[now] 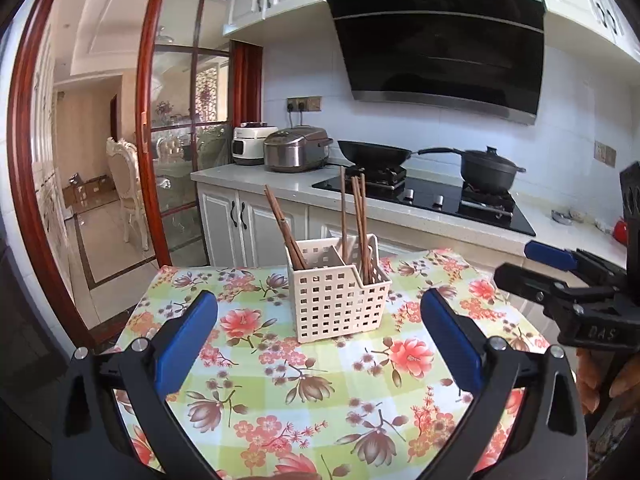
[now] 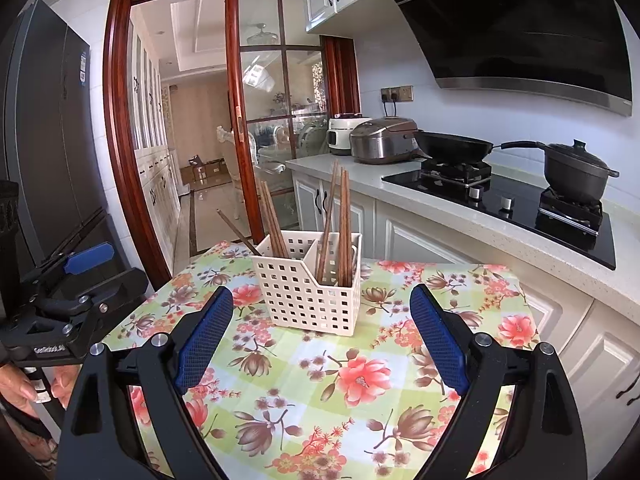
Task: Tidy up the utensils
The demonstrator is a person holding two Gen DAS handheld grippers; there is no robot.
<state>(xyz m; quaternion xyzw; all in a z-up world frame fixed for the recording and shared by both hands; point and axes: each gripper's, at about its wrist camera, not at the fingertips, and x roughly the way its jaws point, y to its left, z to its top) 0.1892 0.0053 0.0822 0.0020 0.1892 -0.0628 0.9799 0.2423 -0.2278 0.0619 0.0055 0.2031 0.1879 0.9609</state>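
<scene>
Two pairs of tongs hover over a small tabletop [image 1: 256, 384] spread with a flowered cloth, and both are released, blue pads wide apart with nothing between them.

Going left to right in the left wrist view: at 9 o'clock a red-framed glass door [image 1: 180, 128] opens onto a dining room. The left tongs [image 1: 320, 336] fill the 6 o'clock foreground, and straight ahead of them, at the centre of the frame, stands a white perforated utensil basket [image 1: 338, 300] resting upright on the cloth. A divider splits it into two compartments. Brown wooden chopsticks [image 1: 282, 226] lean toward 11 o'clock out of the left compartment; a second bunch [image 1: 358, 220] stands nearly upright in the right one. Behind, toward 12 o'clock, a rice cooker [image 1: 296, 149] sits on the kitchen counter, then a wok [image 1: 374, 153] and a lidded black pot [image 1: 488, 170] on the hob. At 3 o'clock the right tongs come in from the edge, with fingers of the person's hand [image 1: 608, 380] below them.

In the right wrist view the left tongs [image 2: 86, 266] show at 9 o'clock, a hand [image 2: 24, 388] under them. The right tongs [image 2: 322, 332] frame the basket [image 2: 308, 300] from 6 o'clock, near but not touching it. One chopstick [image 2: 238, 232] lies tilted low across the basket's left rim.
</scene>
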